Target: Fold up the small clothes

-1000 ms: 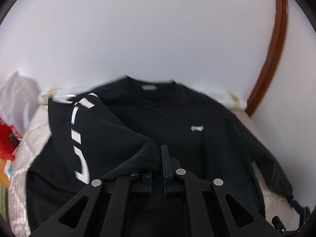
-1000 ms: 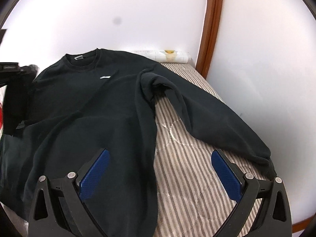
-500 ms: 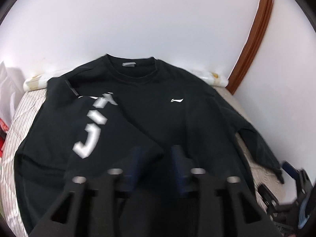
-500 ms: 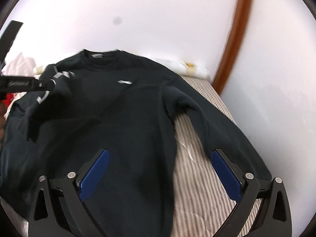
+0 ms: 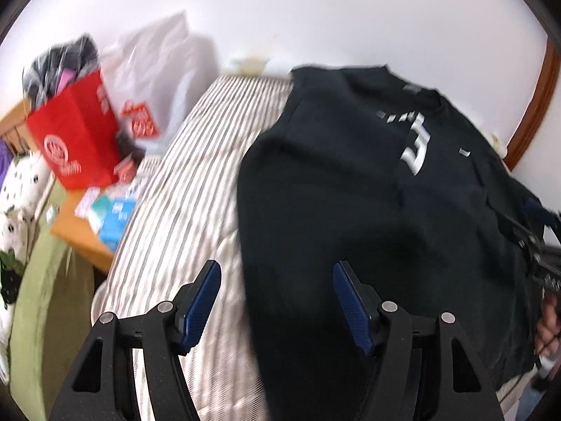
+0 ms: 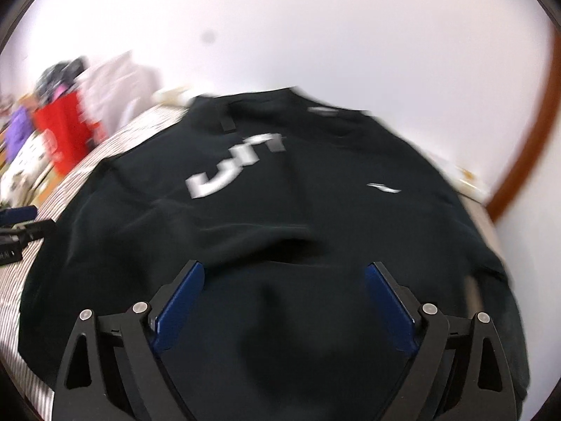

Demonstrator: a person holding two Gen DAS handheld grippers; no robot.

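Sweater: a black sweater (image 6: 315,245) lies front up on the striped bed (image 5: 182,182), neck toward the wall, filling most of the mattress.
Done: one sleeve (image 6: 238,172), the one with white letters, lies folded across the chest. In the right wrist view the other sleeve no longer shows out to the side, so it seems folded in too; blur keeps me from being sure.
Left gripper: the left gripper (image 5: 277,301) hangs over the sweater's side edge, one finger over bare bed and the other over black cloth. Its jaws are apart and have just been opening; nothing sits between the pads, so it holds nothing.
Right gripper: the right gripper (image 6: 284,301) hovers above the lower body of the sweater. Its jaws stand wide, having just been closing a little, and the cloth is below them, not pinched.
Left to do: by my reading the sleeves are in and the body is still full length. The hem has yet to come up toward the neck, perhaps after a side fold.
Next: each gripper probably needs to take a lower corner or the side edge.
Clutter: a red bag (image 5: 77,137) and a white bag (image 5: 157,70) sit beside the bed head, well apart from the sweater.
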